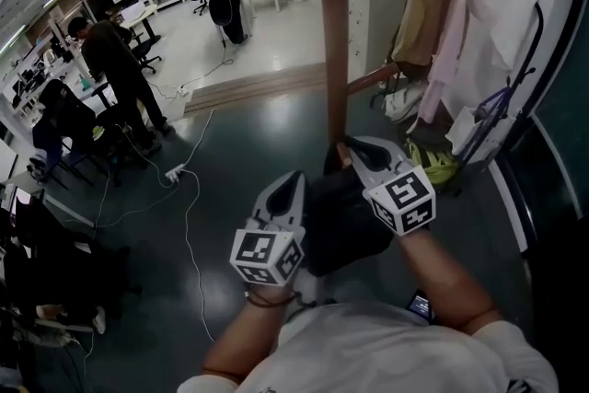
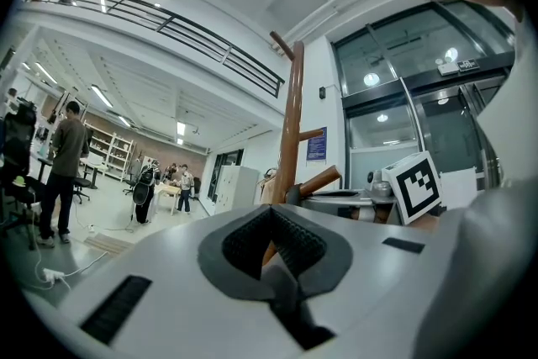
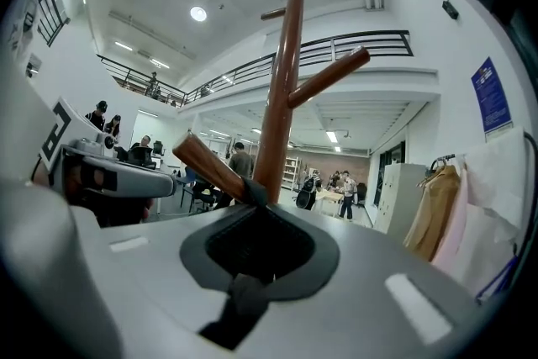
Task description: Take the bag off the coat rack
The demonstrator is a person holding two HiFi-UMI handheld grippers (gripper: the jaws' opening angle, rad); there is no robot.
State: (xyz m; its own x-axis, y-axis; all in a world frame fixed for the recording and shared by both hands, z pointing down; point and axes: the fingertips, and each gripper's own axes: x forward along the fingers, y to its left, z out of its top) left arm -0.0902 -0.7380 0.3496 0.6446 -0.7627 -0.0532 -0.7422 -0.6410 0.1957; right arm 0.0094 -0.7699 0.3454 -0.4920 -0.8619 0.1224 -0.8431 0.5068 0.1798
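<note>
Grips with the right tool, jaws closed on the dark strap of the black fabric bag, right where that strap loops over a slanted lower peg of the tall brown wooden coat rack, with the bag's body hanging below the peg, close to the pole and between both tools. Holds the left tool just beside the bag's left edge, tips pressed together on nothing, only the brown pole showing through the gap between the ribbed pads. Off to the right: a garment rail with tan and pink coats. Off to the left, on the dark glossy floor: a white cable with power strip, and farther back a standing person in dark clothes
</note>
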